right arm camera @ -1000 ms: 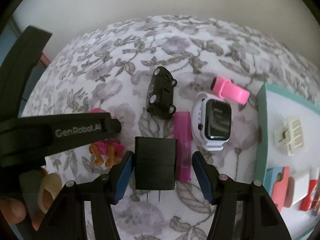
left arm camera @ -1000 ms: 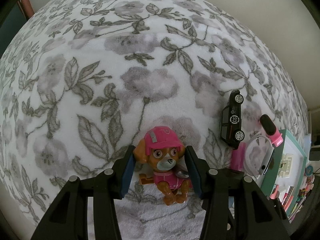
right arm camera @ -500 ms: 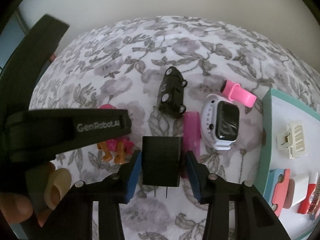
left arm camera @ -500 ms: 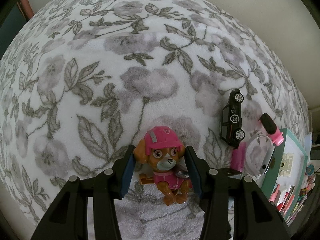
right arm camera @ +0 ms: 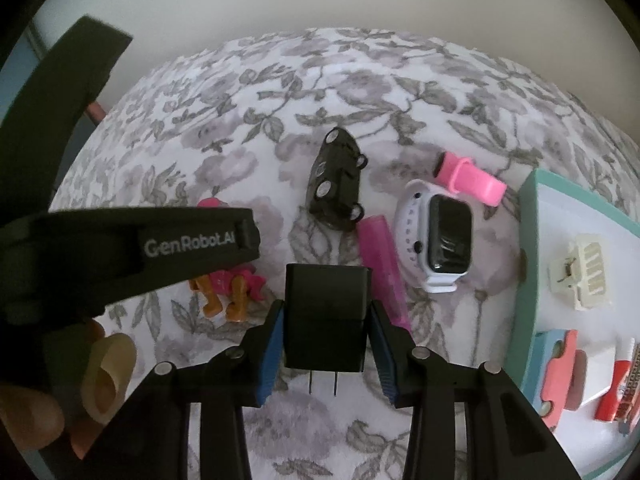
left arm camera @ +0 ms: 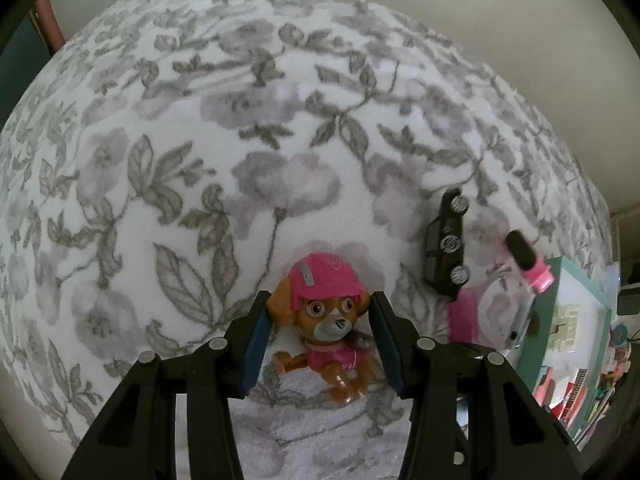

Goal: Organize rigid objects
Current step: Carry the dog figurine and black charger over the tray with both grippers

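Observation:
A puppy toy (left arm camera: 320, 276) with a pink helmet lies on the floral blanket (left arm camera: 200, 140). My left gripper (left arm camera: 320, 300) points down over it, its blue pads pressed against the toy's ears. The toy's orange legs (right arm camera: 228, 300) show under that gripper in the right wrist view. My right gripper (right arm camera: 327, 308) is shut on a black charger plug (right arm camera: 326, 320), prongs toward the camera. A black toy car (right arm camera: 338, 184), a pink comb (right arm camera: 380, 264) and a white watch with a pink strap (right arm camera: 440, 236) lie just beyond it.
A teal-rimmed tray (right arm camera: 532, 240) at the right holds a white hair clip (right arm camera: 580, 276) and several small items. A person's fingers (right arm camera: 28, 420) hold the left gripper at the lower left. The blanket's far side is bare up to the wall.
The right jaws have closed from wide apart onto the sides of the black charger. The left gripper has kept its hold around the puppy toy and barely shifted.

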{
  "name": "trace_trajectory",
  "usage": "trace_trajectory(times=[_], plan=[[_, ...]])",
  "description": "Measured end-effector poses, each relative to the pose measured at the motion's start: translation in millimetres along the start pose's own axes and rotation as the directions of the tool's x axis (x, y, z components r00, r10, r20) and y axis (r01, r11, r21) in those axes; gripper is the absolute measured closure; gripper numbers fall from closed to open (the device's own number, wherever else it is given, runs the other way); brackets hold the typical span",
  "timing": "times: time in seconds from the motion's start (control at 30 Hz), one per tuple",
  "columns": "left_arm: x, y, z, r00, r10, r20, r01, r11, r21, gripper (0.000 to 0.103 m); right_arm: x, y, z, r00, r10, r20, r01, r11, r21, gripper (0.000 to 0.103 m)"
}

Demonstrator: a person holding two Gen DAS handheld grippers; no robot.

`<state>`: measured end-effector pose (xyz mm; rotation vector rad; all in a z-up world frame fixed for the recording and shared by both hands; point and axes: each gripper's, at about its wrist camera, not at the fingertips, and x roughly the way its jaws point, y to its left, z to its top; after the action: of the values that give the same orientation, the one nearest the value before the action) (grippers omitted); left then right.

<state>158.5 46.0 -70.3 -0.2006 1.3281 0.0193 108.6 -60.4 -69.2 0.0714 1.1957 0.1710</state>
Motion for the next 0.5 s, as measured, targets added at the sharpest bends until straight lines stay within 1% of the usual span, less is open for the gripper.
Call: trace_trajectory(times=[0.1,0.23,0.37,0.5], plan=[[-19.0,-0.1,2.4,0.999,0.0,0.05,0.0,1.0,0.001,0.053,-17.5,-4.5,3.5,0.999,0.017,0.034,-0.018,1.0,0.024,0.06],[-44.2,-3.2,2.3,0.994,-0.004,0.114,0.003,1.0,0.007,0.053,-42.7,-10.5,3.2,0.997,-0.002,0.081,-0.002,0.999,0.049,0.06],[-59.6,-8.0,-0.9,0.989,-0.016,0.149,0.014,1.0,0.019,0.053,-60.1,-25.4,2.1,0.994,-0.052,0.098,0.043,0.995,0.093,0.06],[-61.7,-29.7,-5.0,0.987,-0.022,0.158,0.013,0.998,0.056,0.053,-73.4,-48.6,2.4,0.99,-0.086,0.11,0.069,0.986,0.149,0.06]])
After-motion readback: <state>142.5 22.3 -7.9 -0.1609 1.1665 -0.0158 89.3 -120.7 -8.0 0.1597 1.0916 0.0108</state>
